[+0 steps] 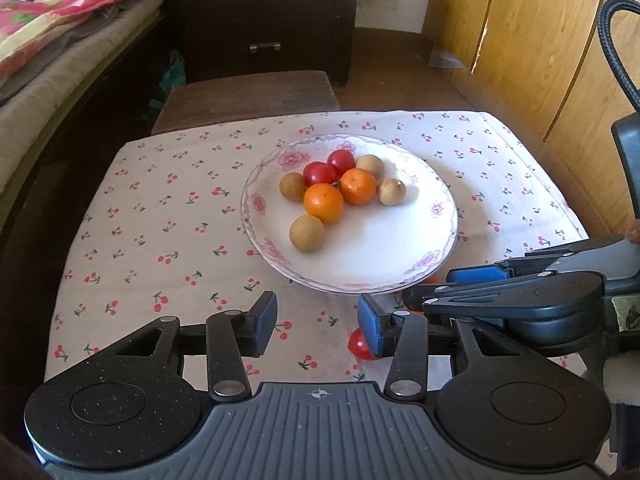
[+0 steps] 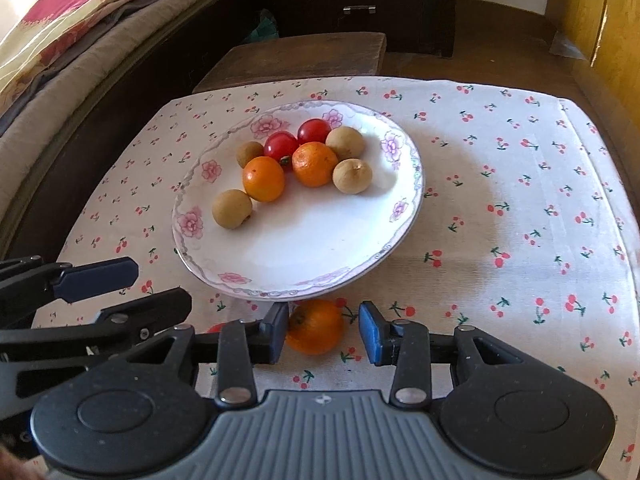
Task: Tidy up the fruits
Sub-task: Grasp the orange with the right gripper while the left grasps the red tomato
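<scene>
A white floral plate (image 1: pixel 400 256) (image 2: pixel 320 248) on the cherry-print cloth holds two oranges (image 1: pixel 324 203), two red cherry tomatoes (image 1: pixel 319 173) and several brown longans (image 1: pixel 307 233). A loose orange (image 2: pixel 315 326) lies on the cloth just in front of the plate, between the open fingers of my right gripper (image 2: pixel 323 338) and beside its left pad. A loose cherry tomato (image 1: pixel 359 346) lies on the cloth beside the right pad of my open left gripper (image 1: pixel 317 322), partly hidden by it. Each gripper shows in the other's view: the right (image 1: pixel 480 284), the left (image 2: pixel 100 284).
The cherry-print cloth (image 1: pixel 160 216) covers a small table. A dark wooden stool (image 1: pixel 248 92) stands behind it, a bed with a floral quilt (image 1: pixel 48 24) at the left, a dark drawer unit (image 1: pixel 260 16) at the back and wooden panels (image 1: pixel 540 40) at the right.
</scene>
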Available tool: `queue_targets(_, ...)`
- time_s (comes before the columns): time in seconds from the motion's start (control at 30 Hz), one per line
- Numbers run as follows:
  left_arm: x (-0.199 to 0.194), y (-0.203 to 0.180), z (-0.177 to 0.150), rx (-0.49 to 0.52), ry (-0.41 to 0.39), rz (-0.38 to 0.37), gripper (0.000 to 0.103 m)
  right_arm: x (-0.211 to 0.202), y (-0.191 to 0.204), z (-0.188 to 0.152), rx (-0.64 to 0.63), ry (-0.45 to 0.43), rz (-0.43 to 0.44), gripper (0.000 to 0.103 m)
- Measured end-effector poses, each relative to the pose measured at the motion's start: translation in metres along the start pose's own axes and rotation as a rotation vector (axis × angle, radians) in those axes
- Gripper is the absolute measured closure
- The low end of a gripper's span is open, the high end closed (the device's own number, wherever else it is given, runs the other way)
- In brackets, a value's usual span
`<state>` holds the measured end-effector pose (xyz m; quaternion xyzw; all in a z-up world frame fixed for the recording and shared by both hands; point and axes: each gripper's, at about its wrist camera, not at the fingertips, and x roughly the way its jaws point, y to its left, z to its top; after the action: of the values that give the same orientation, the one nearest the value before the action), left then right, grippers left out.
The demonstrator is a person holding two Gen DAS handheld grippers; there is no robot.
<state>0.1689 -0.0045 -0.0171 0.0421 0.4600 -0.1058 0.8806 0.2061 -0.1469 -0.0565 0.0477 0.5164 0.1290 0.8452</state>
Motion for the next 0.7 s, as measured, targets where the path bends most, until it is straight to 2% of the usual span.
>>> queue_targets(0.4, 0.002, 0.011, -0.005, -0.001, 0.016, 0.002, 0.043, 0.005, 0.01, -0.004, -0.088, 0.03, -0.028, 0.064)
queue_targets(0.47, 0.002, 0.012, -0.006, -0.005, 0.02, -0.009, 0.043, 0.004, 0.012, -0.006, -0.104, 0.033, -0.037, 0.068)
queue_targets(0.7, 0.007, 0.003, -0.008, 0.002, 0.041, -0.068, 0.042, -0.009, 0.001, -0.013, -0.114, 0.032, -0.061, 0.069)
